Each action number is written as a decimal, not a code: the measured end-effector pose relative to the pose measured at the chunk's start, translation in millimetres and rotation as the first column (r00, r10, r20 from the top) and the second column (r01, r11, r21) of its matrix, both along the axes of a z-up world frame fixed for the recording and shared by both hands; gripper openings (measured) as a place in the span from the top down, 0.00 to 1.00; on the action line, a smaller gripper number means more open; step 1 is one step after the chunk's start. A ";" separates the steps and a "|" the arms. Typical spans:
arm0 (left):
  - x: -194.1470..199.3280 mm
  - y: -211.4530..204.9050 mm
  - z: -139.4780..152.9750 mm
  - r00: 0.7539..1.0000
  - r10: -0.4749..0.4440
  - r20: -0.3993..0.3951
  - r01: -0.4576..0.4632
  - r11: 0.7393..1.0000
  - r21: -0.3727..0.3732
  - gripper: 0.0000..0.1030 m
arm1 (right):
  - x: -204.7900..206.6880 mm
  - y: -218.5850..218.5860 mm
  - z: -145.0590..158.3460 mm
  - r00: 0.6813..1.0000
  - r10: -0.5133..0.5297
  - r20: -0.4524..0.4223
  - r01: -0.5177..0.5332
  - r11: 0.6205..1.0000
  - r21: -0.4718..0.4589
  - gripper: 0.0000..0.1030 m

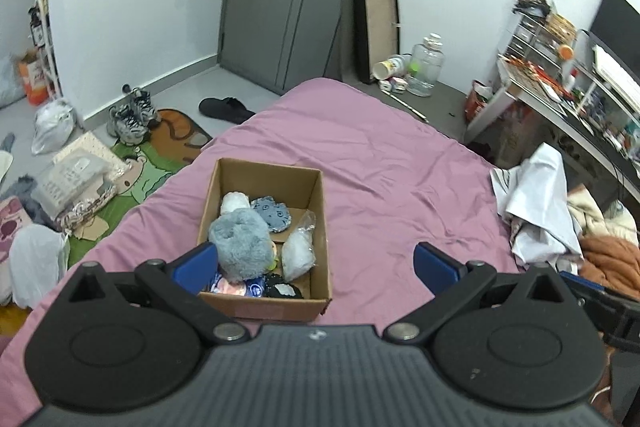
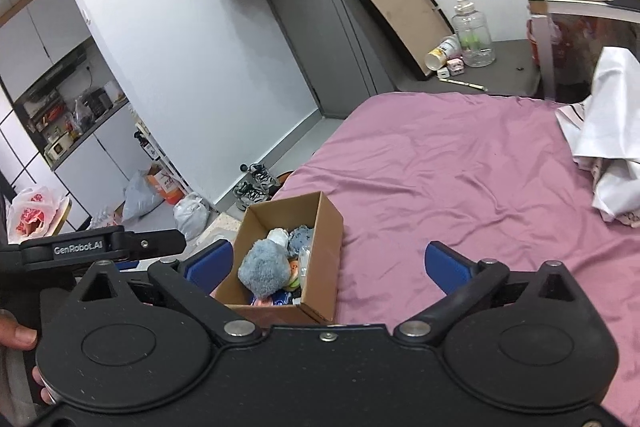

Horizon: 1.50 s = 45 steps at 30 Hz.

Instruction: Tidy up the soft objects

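On the pink bed, just ahead of both claws, sits an open cardboard box w/ the soft things already in it: grey-blue fluffy plush on top, small white plush, flat blue-grey plush, clear bag of white stuffing.

Left claw is spread wide, nothing held; box lies ahead and left of its centre line, near end under the left finger, long axis running away from the claw. Right claw is also wide apart, empty; same box sits ahead-left, angled. Left claw looks nearer and squarer to it, so prob. the better one for any reach in.

Hard to read: items at the box's near end (pink/dark/blue bits) are partly covered by the plush and box wall. White cloth pile at the bed's right edge is cut off; can't tell if it counts.
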<state>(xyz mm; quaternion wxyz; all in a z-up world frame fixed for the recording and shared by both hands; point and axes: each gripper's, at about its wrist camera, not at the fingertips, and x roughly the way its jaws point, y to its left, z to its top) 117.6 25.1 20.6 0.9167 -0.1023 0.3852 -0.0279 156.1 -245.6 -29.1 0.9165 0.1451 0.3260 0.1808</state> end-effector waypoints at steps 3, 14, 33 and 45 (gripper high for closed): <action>-9.1 -5.6 1.3 1.000 -0.010 -0.011 0.010 1.000 0.021 0.00 | -7.8 -3.1 -0.3 1.000 -0.013 -0.010 0.013 1.000 0.002 0.00; -42.5 -12.1 2.8 0.999 -0.045 -0.008 0.045 0.996 0.080 0.00 | -35.1 -3.8 -4.0 0.999 -0.020 -0.037 0.019 1.000 -0.016 0.00; -54.7 7.8 -29.7 0.995 -0.034 -0.091 0.044 0.993 0.106 0.00 | -50.4 11.1 -28.2 0.992 0.008 -0.123 -0.017 0.997 -0.079 0.00; -51.6 17.1 -37.9 0.994 -0.025 -0.106 0.036 0.994 0.105 0.00 | -50.3 28.5 -31.4 0.989 0.047 -0.141 -0.061 0.994 -0.096 0.00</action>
